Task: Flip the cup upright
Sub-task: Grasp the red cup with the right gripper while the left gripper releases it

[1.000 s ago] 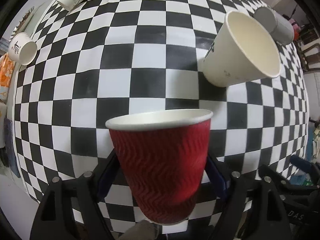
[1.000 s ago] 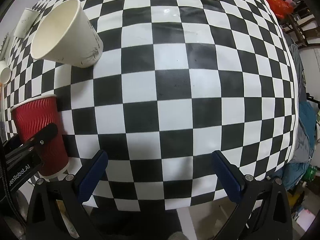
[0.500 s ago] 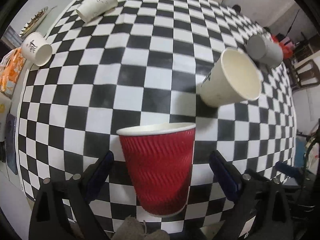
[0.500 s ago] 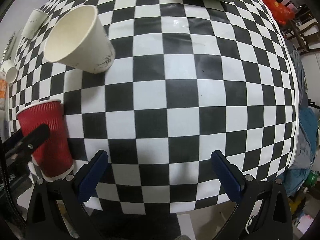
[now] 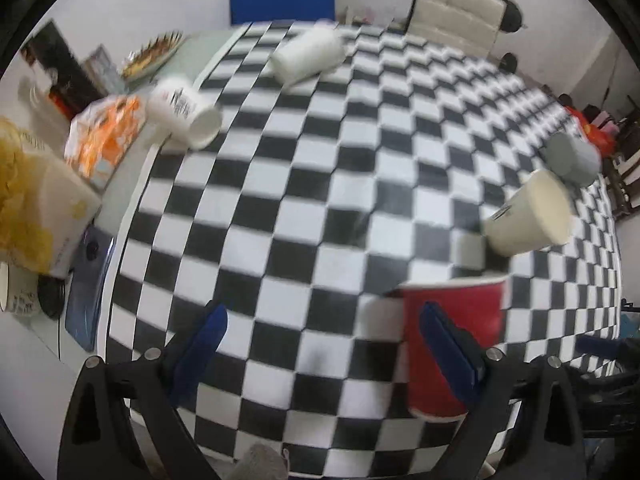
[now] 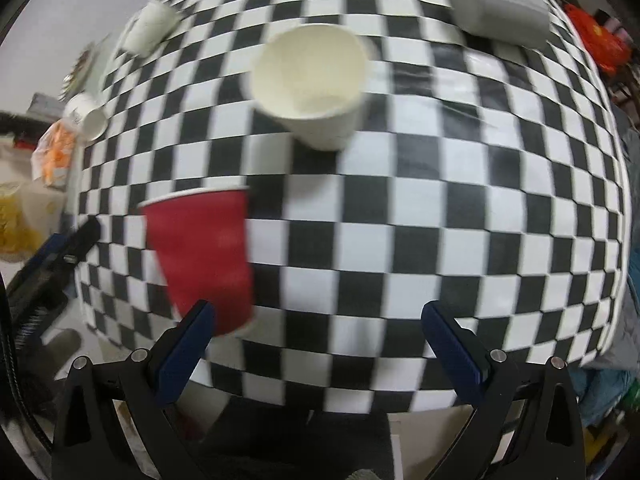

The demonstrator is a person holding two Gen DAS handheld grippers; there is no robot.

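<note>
The red cup (image 5: 452,344) (light, easily crushed) is seen upright on the surface behind the right finger of the released left gripper (image 5: 320,344), best gripped mid-wall; the right gripper (image 6: 316,340) is likewise spread.

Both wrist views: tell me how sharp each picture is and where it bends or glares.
Left wrist view: motion blur smears the red cup and the checkered tablecloth; the fingers stay sharp. Right wrist view: blur is as strong on the red cup and the cream cup, with pale glare below the grey cup. Both views bulge the squares, fisheye fashion.
</note>
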